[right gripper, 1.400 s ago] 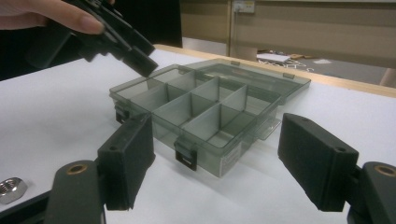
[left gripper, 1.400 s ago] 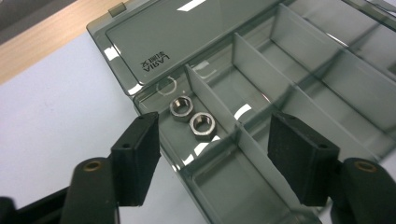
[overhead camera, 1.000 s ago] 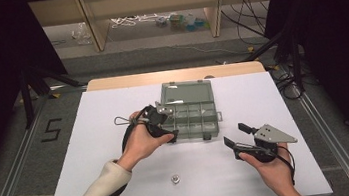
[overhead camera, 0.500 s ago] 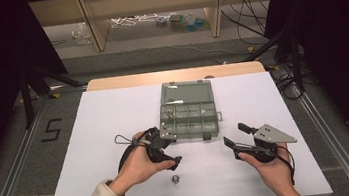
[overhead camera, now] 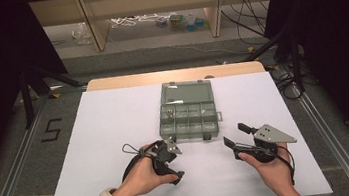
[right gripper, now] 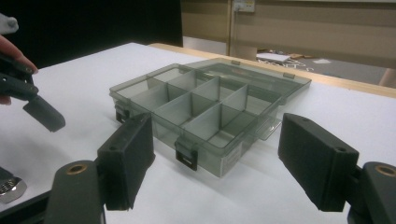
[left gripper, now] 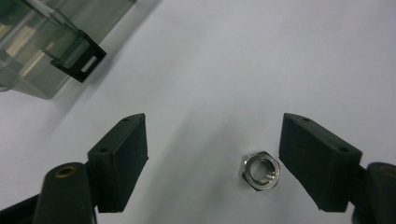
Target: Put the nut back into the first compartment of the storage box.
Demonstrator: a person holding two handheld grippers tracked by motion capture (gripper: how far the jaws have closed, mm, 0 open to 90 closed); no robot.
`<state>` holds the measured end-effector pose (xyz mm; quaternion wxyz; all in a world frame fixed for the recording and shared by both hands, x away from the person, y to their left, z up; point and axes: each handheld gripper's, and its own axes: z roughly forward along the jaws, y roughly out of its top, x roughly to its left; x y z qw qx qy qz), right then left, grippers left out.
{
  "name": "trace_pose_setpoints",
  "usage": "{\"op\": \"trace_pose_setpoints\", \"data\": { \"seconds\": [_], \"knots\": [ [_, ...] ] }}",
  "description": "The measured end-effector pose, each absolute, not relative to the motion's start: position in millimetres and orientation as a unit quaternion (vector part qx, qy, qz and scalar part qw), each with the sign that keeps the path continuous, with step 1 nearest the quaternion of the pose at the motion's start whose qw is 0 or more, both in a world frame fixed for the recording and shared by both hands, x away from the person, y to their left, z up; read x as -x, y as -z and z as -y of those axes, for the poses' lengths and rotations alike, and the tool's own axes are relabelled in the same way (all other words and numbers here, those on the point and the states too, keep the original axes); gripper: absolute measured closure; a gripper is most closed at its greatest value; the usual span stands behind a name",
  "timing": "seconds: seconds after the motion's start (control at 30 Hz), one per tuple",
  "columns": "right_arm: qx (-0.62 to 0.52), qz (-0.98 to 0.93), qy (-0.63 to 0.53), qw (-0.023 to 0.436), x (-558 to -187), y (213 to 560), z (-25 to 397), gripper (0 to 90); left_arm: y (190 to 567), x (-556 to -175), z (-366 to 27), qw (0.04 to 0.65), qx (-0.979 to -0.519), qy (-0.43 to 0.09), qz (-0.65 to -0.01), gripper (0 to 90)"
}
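A person sits at a white surface point(overhead camera: 115, 125) with a hand-held claw in each hand. The work under way appears to be picking up a small steel hex nut point(left gripper: 261, 170) so it can go into the smoky clear compartment box point(overhead camera: 187, 114) lying open near the middle of the surface, its lid folded flat away from the person.

The nut lies flat on the bare surface just in front of the box's near edge, hole facing up. In the left gripper view it sits between the two black jaws of the left claw point(left gripper: 212, 156), well off centre: very close to the jaw on the right of that view, far from the other.

To do this step well, I would judge the claw should slide sideways until the nut sits midway between the jaws, then drop so the pads meet the nut's flat sides low down, close to the surface. Closing from the present offset would likely push the nut along or flip it rather than pinch it. A slow squeeze across two opposite flats would suit such a small, slick piece.

The left claw is spread wide and grips nothing; neither jaw quite touches the nut, as far as I can tell.

The right claw point(overhead camera: 235, 135) hovers to the right of the box's near corner, jaws also spread wide, grasping nothing. Its own view looks across the box, whose compartments on this side look empty; a black latch point(right gripper: 187, 156) stands on the near wall.
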<state>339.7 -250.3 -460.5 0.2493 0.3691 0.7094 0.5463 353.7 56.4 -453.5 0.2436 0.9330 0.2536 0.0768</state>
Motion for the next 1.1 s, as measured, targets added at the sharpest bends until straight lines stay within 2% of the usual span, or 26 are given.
{"op": "trace_pose_setpoints", "data": {
  "seconds": [0.73, 0.87, 0.9, 1.1],
  "knots": [
    [-0.369, -0.71, -0.545, 0.252, -339.6, 460.4, 250.2, 27.4, 461.1, -338.1, -52.1, 0.207, -0.954, -0.053, -0.21, 36.6],
    [-0.369, -0.711, -0.543, 0.252, -339.5, 460.3, 250.4, 27.4, 464.9, -338.0, -52.6, 0.197, -0.958, -0.049, -0.202, 41.8],
    [-0.369, -0.711, -0.543, 0.252, -339.4, 460.3, 250.4, 27.4, 466.2, -335.3, -52.2, 0.196, -0.955, -0.043, -0.219, 42.8],
    [-0.368, -0.708, -0.55, 0.248, -340.3, 461.4, 249.6, 27.4, 466.1, -338.0, -53.1, 0.197, -0.959, -0.039, -0.2, 48.4]
  ]
}}
